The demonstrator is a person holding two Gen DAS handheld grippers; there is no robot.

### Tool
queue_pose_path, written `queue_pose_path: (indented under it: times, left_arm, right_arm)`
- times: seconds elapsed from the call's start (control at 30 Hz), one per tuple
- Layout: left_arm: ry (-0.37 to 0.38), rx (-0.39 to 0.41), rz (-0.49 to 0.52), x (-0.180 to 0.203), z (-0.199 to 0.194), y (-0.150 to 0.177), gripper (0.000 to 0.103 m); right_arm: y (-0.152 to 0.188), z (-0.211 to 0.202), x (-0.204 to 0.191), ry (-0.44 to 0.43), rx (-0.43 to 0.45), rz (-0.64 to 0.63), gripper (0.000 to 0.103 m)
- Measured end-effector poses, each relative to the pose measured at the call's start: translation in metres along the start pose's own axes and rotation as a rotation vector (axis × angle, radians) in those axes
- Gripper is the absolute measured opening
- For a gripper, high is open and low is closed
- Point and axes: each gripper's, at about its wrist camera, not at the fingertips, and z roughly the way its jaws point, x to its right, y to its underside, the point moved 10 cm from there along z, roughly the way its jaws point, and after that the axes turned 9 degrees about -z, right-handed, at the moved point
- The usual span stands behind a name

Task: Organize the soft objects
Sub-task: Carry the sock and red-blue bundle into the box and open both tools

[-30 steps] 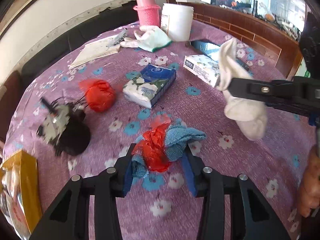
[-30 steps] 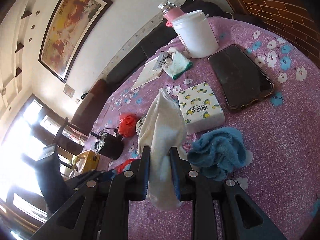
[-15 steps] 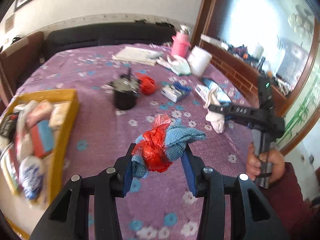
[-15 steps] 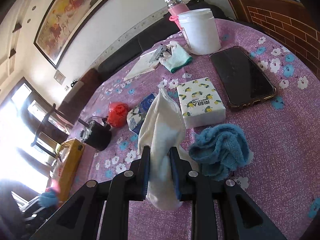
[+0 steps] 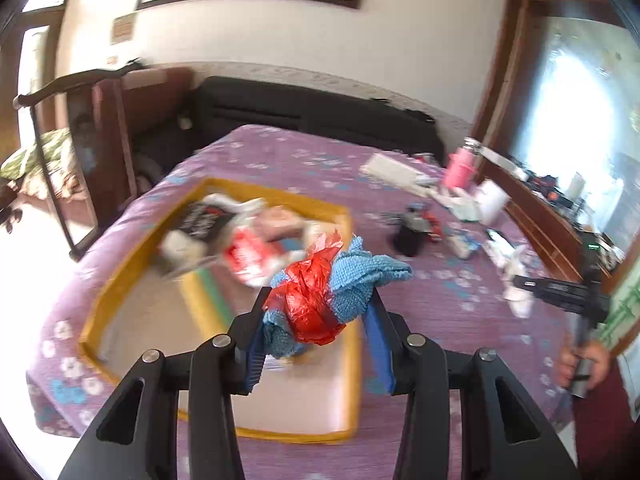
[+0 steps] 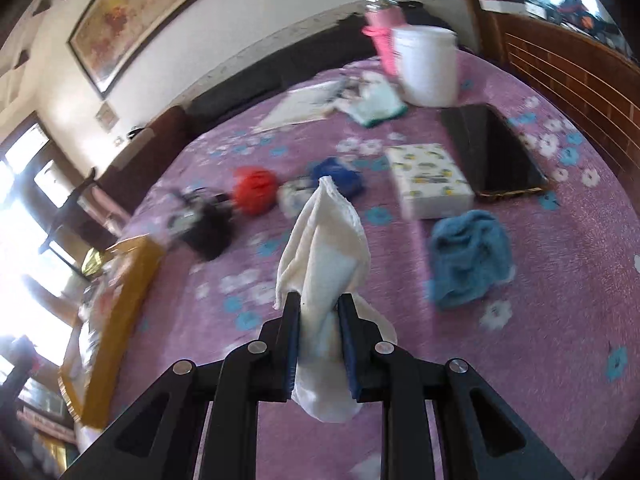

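The left gripper [image 5: 316,312], clamped on a blue cloth and red bag bundle [image 5: 324,296], has swung over the yellow tray [image 5: 352,360], so release seems next, while the right gripper [image 6: 319,344] pinches a white sock [image 6: 324,256] above the table.

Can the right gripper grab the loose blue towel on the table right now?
Probably not: the right gripper is shut on the white sock, so nothing grips the blue towel until it lets go.

The left hand-held gripper [image 5: 316,312] sits low centre, jaws clamped. The right hand-held gripper [image 6: 319,344] is pinched tight; a hand [image 5: 585,362] grips its handle at lower right.
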Motion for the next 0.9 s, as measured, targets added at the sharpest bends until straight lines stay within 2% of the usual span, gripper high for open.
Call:
queue_pose_path:
  times: [0.1,0.33,0.53,0.63,0.67,0.83,0.9]
  left_arm:
    - [-0.048,-0.011,-0.079,-0.043,0.005,-0.007,0.043]
    - [-0.155,-0.066,-0.144,-0.101,0.033,-0.013,0.043]
    - [-0.226,-0.130,-0.192,-0.133,0.050,-0.009,0.048]
    - [-0.218,-0.153,-0.241,-0.144,0.056,-0.007,0.052]
    - [-0.205,-0.150,-0.262,-0.146,0.053,-0.009,0.053]
    - [-0.156,-0.041,-0.287,-0.144,0.015,-0.026,0.077]
    - [-0.147,0.006,-0.302,-0.145,-0.002,-0.031,0.078]
  right_arm:
    - [-0.003,-0.013,-0.052,-0.060,-0.003,-0.083,0.021]
    - [-0.001,-0.006,-0.168,-0.217,-0.043,-0.233,0.021]
    - [0.020,0.018,-0.259,-0.346,-0.124,-0.326,0.021]
    - [0.036,0.035,-0.296,-0.370,-0.175,-0.378,0.021]
    - [0.042,0.042,-0.308,-0.375,-0.192,-0.397,0.021]
    - [0.063,0.067,-0.348,-0.394,-0.255,-0.466,0.021]
    - [0.070,0.079,-0.366,-0.409,-0.291,-0.483,0.021]
